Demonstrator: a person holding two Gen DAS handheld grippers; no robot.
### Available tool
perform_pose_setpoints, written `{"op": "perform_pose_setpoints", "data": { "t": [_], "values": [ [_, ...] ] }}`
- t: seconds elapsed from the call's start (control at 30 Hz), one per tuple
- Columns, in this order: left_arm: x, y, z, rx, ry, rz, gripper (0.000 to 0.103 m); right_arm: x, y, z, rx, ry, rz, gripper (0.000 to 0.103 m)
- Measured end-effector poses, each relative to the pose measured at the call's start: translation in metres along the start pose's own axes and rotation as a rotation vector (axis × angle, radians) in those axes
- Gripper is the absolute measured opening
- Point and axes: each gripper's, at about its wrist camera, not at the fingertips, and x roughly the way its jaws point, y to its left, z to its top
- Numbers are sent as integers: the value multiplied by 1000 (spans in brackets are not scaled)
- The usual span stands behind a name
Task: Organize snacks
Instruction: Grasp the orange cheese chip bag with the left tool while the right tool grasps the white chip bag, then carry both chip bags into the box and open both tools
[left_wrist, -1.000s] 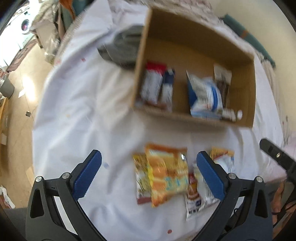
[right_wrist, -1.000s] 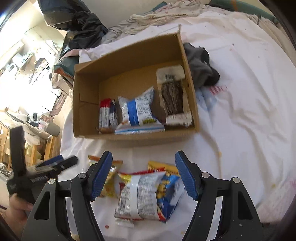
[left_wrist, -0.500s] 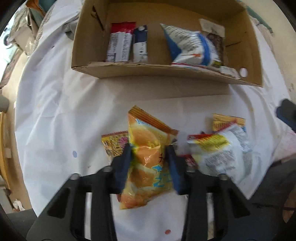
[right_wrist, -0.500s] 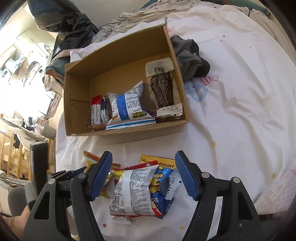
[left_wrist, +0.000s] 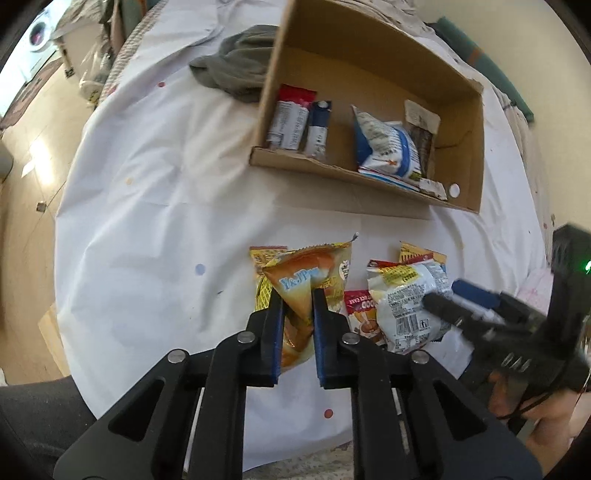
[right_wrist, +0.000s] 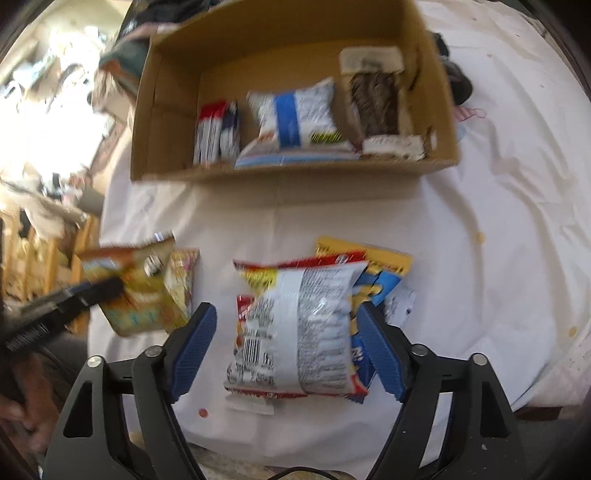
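Since a moment ago, we are lifting the orange bag (left_wrist: 308, 291) up off the white sheet (left_wrist: 155, 206), and our right gripper (right_wrist: 286, 343) is coming in around the silver bag (right_wrist: 295, 325), where before it was hanging farther back.

We are pinching the orange bag tight in the jaws of our left gripper (left_wrist: 298, 314). Its top corner is sticking up above the blue pads (left_wrist: 277, 343). A small yellow packet (left_wrist: 264, 258) is lying flat on the sheet just behind it.

Our right gripper's jaws are standing wide apart, one on each side of the silver bag. We are not squeezing it yet. The silver bag is lying on top of a blue and yellow bag (right_wrist: 380, 284), and a red packet (left_wrist: 360, 314) is peeking out from under it on the left.

We are seeing the cardboard box (left_wrist: 476, 147) sitting on the sheet beyond the snacks. Inside it, two thin bars (left_wrist: 301, 125) are standing side by side on the left. A blue and white bag (left_wrist: 388, 147) is leaning in the middle. A dark snack in a clear wrapper (right_wrist: 375, 101) is lying on the right.

A gray cloth (left_wrist: 236, 70) is bunched up on the sheet, touching the box's far left side.
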Motion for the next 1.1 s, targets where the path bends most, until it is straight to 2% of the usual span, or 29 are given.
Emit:
{"op": "perform_pose_setpoints", "data": {
  "t": [0.1,0.2,0.37,0.43,0.47,0.5,0.57,0.6,0.7,0.77,0.83,0.93,1.1],
  "values": [
    [-6,-1,2,5,-36,15,8,15,14,-5,-51,33,-77,84],
    [-7,1,3,-3,-42,21,7,26,24,-9,-111,29,-175,86],
    [-5,0,3,-6,-40,24,6,43,30,-12,-153,55,-248,91],
    [-5,-1,3,0,-43,24,6,48,31,-13,-176,70,-267,89],
    [-6,-2,2,2,-45,24,6,50,31,-14,-180,75,-267,81],
    [-7,-2,2,2,-48,23,6,49,31,-15,-185,72,-260,80],
    [-8,-1,2,-1,-51,18,6,44,31,-16,-196,58,-247,64],
    [-9,0,2,-5,-54,14,6,39,31,-17,-195,46,-231,59],
    [-13,0,2,-7,-67,8,6,19,32,-20,-185,7,-157,52],
    [-17,-1,2,-4,-81,3,5,3,27,-22,-162,-20,-91,51],
    [-23,-1,3,-7,-91,-18,5,-16,22,-21,-121,-64,12,51],
    [-38,-1,7,-16,-124,-45,5,-55,12,-10,-69,-206,128,51],
    [-64,-9,33,3,-206,-67,5,-96,-4,17,-12,-366,147,51]
  ]
}}
